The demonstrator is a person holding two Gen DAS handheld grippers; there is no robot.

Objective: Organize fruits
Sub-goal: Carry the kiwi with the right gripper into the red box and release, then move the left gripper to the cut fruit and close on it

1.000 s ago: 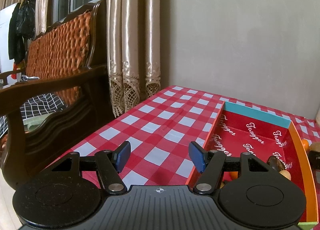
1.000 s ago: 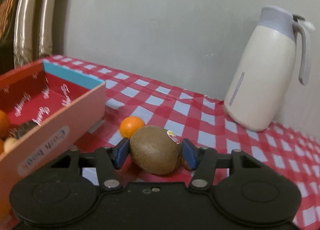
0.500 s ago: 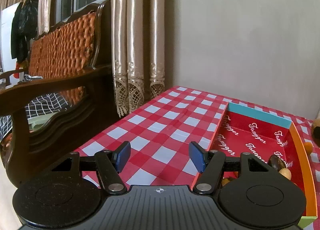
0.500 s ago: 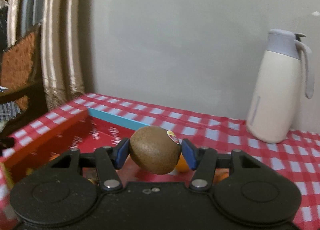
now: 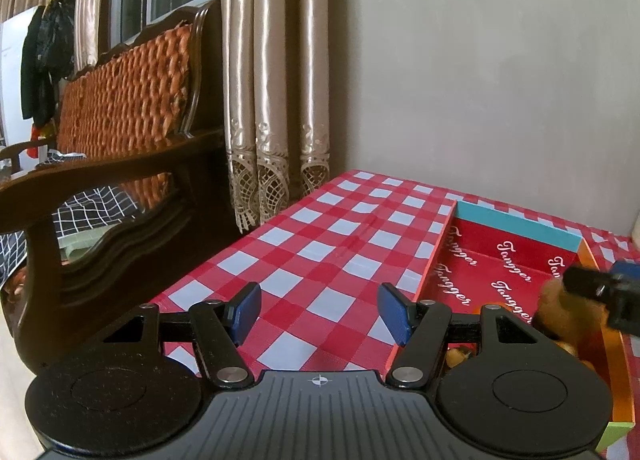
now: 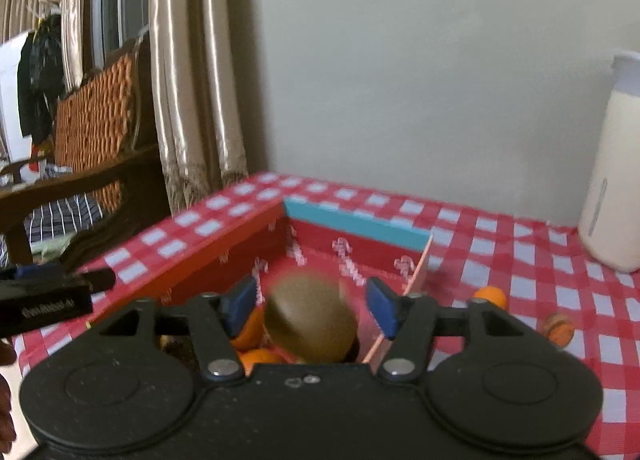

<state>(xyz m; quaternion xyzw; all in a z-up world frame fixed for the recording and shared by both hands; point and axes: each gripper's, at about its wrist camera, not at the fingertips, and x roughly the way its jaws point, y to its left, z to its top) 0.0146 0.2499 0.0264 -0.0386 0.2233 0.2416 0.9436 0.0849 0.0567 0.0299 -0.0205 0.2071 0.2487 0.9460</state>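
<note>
My right gripper [image 6: 311, 305] is open above the red box [image 6: 224, 236]. A brown kiwi [image 6: 310, 326], blurred, sits between the spread fingers without touching them, over oranges [image 6: 250, 326] in the box. My left gripper [image 5: 320, 310] is open and empty over the checked cloth, left of the red box [image 5: 436, 256]. The kiwi [image 5: 560, 312] and the right gripper's fingers [image 5: 600, 288] show blurred at the right edge of the left wrist view.
A white jug [image 6: 612, 180] stands at the back right. An orange [image 6: 490, 296] and a small brown fruit [image 6: 558, 330] lie on the cloth right of the box. A wooden bench [image 5: 120, 164] and curtains [image 5: 276, 100] are left of the table.
My right gripper has moved left over the box and opened; the kiwi has left its fingers. My left gripper has barely shifted.
</note>
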